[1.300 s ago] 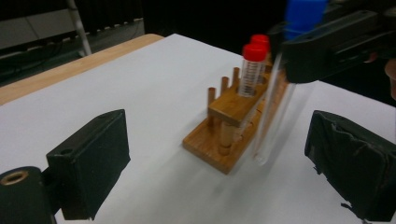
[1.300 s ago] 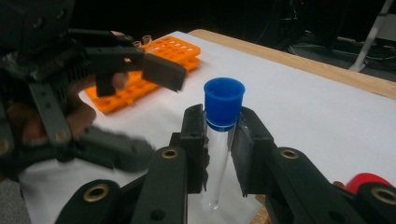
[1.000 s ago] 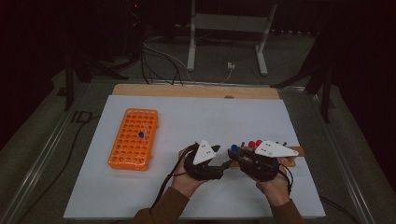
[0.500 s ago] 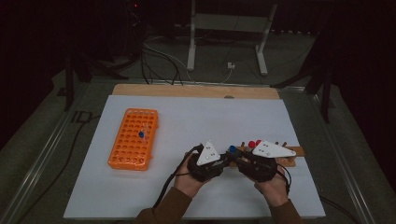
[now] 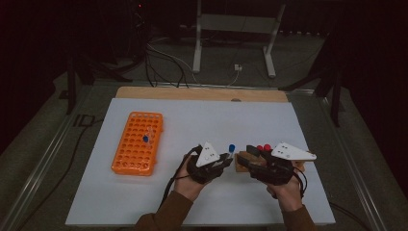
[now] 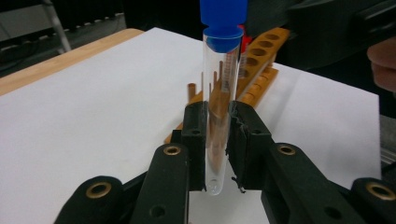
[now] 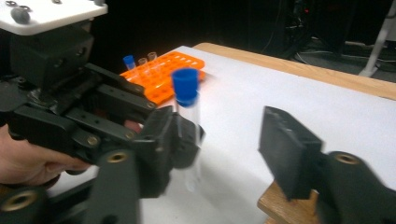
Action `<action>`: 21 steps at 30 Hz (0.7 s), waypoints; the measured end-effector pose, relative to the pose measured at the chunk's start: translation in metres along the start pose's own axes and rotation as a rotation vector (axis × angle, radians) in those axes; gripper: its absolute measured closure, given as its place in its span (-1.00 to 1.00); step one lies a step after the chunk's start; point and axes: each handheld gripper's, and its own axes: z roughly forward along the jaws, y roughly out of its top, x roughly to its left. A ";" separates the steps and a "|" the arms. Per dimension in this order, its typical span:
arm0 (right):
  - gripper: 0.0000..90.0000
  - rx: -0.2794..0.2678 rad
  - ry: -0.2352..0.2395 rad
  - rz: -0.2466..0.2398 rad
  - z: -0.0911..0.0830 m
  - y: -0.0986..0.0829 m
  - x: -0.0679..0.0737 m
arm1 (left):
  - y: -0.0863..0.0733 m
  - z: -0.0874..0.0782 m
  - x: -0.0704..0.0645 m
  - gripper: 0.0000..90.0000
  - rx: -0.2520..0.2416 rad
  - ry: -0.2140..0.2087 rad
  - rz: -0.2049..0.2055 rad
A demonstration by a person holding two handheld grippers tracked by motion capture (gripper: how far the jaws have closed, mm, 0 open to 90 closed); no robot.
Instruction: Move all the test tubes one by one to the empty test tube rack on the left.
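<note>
My left gripper is shut on a clear blue-capped tube, holding it upright just left of a wooden rack. Two red-capped tubes stand in that rack. My right gripper sits over the wooden rack with its jaws open and nothing between them. In the right gripper view the held tube stands near its left jaw. An orange rack lies to the left and holds another blue-capped tube.
Everything rests on a white mat, with a wooden board edge along its far side. Cables and the legs of a metal stand lie on the floor beyond. Bare mat stretches between the two racks.
The blue-capped tube in my left gripper has shifted slightly left, away from the red-capped tubes. My right gripper has hardly moved.
</note>
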 end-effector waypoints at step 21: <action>-0.99 0.039 -0.178 0.052 -0.001 -0.005 -0.016 | -0.019 -0.053 0.038 0.73 -0.019 0.131 -0.065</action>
